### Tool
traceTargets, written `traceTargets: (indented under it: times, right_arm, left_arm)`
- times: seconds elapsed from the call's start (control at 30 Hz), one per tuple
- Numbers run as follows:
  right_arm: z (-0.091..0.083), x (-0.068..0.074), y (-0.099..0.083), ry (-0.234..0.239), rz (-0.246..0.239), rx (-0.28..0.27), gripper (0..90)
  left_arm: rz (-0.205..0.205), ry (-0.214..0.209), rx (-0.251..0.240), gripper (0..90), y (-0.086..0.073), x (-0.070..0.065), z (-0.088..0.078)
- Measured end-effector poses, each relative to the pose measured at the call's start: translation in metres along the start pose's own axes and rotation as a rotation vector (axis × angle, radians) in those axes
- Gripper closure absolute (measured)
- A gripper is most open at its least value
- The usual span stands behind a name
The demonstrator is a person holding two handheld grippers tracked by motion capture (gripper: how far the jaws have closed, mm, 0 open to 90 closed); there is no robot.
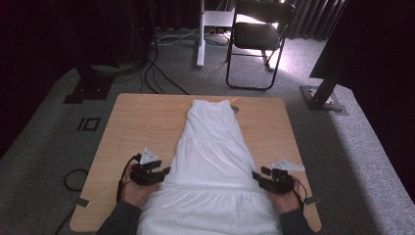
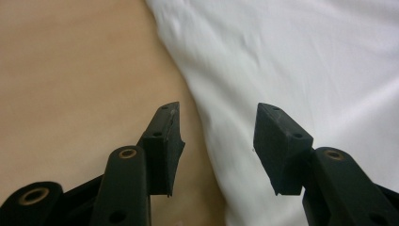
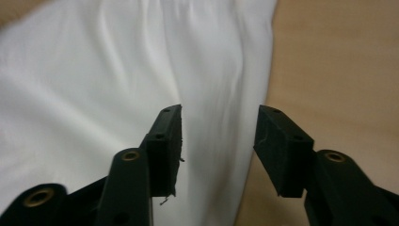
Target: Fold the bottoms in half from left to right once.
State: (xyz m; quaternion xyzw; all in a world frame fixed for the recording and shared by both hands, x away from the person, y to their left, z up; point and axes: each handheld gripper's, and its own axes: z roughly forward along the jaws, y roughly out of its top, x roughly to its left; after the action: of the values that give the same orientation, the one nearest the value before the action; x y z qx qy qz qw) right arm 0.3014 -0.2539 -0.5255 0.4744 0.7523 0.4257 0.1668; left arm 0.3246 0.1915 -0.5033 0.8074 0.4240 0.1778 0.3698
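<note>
Wooden table (image 1: 132,122) carries a white skirt (image 1: 210,161) laid flat. Both grippers' fingers stand released — left gripper (image 1: 166,171) over its left edge, right gripper (image 1: 255,174) over its right edge.

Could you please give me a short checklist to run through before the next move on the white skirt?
1. White skirt lies flat along the wooden table, waistband at the far end: ok.
2. Left hand-held gripper is open, jaws apart over the skirt's left edge, no cloth pinched: ok.
3. Right hand-held gripper is open over the skirt's right edge, no cloth pinched: ok.
4. Both sit at about the same level along the skirt: ok.
5. Hem fully on the table: cannot tell, the near end runs out of the high view.
6. Small round thing beside the waistband is clear of the cloth: cannot tell.
</note>
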Motion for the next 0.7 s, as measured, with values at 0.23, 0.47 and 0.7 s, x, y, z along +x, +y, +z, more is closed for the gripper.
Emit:
traceTargets:
  times: [0.23,0.47,0.7]
  right_arm:
    - [0.058,-0.014,0.068,0.050,-0.071,0.027,65.1]
    - [0.128,-0.020,0.095,0.065,-0.038,0.112,52.9]
    - [0.152,-0.020,0.095,0.040,-0.058,0.189,81.6]
  left_arm:
    - [-0.002,-0.022,0.037,51.8,0.020,0.004,0.043]
    - [0.032,-0.015,0.104,73.5,0.005,-0.005,0.064]
    - [0.022,-0.023,0.095,81.3,0.001,-0.004,0.065]
